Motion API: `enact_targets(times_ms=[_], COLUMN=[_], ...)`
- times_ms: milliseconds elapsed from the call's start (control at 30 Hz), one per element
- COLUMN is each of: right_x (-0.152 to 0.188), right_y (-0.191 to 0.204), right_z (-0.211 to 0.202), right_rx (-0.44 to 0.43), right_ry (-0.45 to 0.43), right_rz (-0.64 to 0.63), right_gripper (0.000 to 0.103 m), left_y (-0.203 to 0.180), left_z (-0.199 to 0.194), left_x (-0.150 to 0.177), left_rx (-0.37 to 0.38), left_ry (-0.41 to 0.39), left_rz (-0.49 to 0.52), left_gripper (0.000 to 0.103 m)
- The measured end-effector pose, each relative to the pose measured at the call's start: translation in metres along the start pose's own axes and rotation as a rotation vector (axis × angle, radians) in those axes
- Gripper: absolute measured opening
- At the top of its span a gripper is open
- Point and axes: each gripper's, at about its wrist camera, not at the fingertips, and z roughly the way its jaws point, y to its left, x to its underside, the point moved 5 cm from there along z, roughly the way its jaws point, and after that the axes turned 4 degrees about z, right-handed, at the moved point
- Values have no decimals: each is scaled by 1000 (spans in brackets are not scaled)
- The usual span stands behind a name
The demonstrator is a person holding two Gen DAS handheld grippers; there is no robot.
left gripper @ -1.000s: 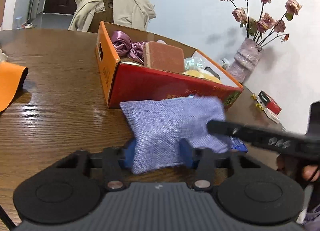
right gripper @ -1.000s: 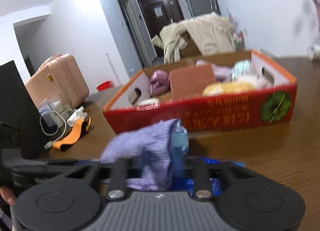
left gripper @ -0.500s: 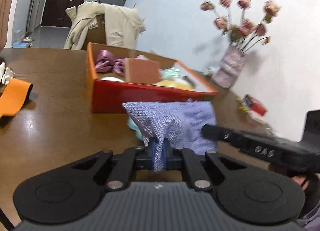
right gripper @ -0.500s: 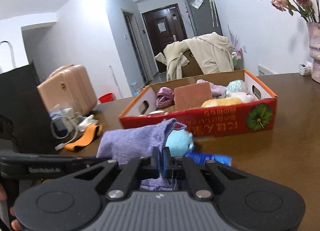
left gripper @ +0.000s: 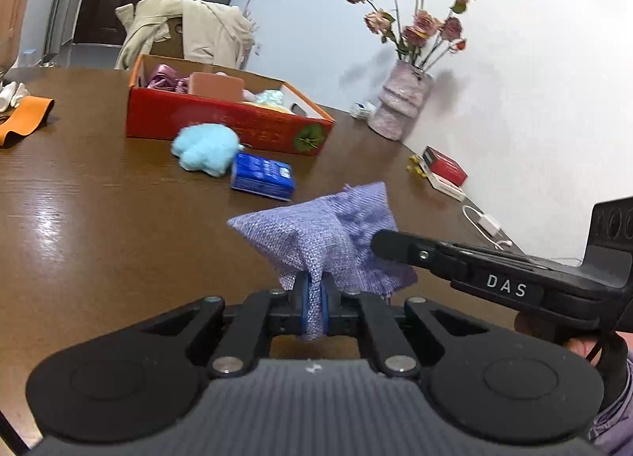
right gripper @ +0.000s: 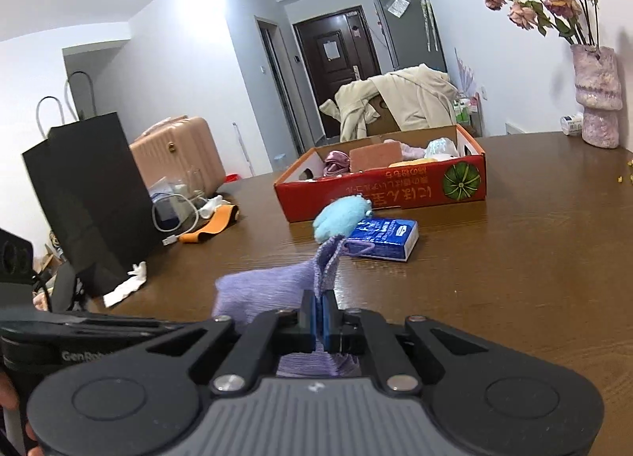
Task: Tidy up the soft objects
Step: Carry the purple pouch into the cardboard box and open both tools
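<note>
A purple burlap pouch hangs above the wooden table, held by both grippers. My left gripper is shut on its near edge. My right gripper is shut on another edge of the pouch; it shows in the left wrist view as a black arm on the pouch's right side. A light blue fluffy toy and a blue tissue pack lie on the table in front of the red cardboard box. The box holds a pink satin cloth, a brown sponge block and other soft items.
A vase of dried roses stands at the far right by the wall. A red booklet and a white charger lie near the right edge. An orange strap lies left. A black paper bag and cables stand left in the right wrist view.
Both grippers have pulled back from the red box with the pouch held between them. The blue toy and tissue pack, earlier partly hidden, now lie exposed on the table.
</note>
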Motion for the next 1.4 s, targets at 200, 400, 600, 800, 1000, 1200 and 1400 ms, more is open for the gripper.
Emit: enact_targets(times_ms=[200,400,600,800,1000,1200,1400], right_x=[-6,-12,-65,-167,-245,-246,-192], right_y=[5,3,14,20,16,-7,-35], right_z=[-8,11,52,112,203,311,386], right_rx=[10,8,-30,-83,-74,-33,75], right_ry=[-16,9,-22,-89,-55,96,269], right_rz=[-20,-16,-90,-165,-176,-118,-98], right_gripper=[3,3,3,3,3,3,12], left_y=[-7,9,36,83,138,197,215], left_z=[-3,8,16,39,95,177,217], left_x=[1,-9,-74,-184,-256,-253,-229], left_rx=[22,15,-6,-66,-136,-266,-320], left_ry=[-24,-23,-99,-174,-170,-20,75], left_rz=[-1,-19,24,51,33,14,53], left_gripper=[7,7,7,7,7,7,25])
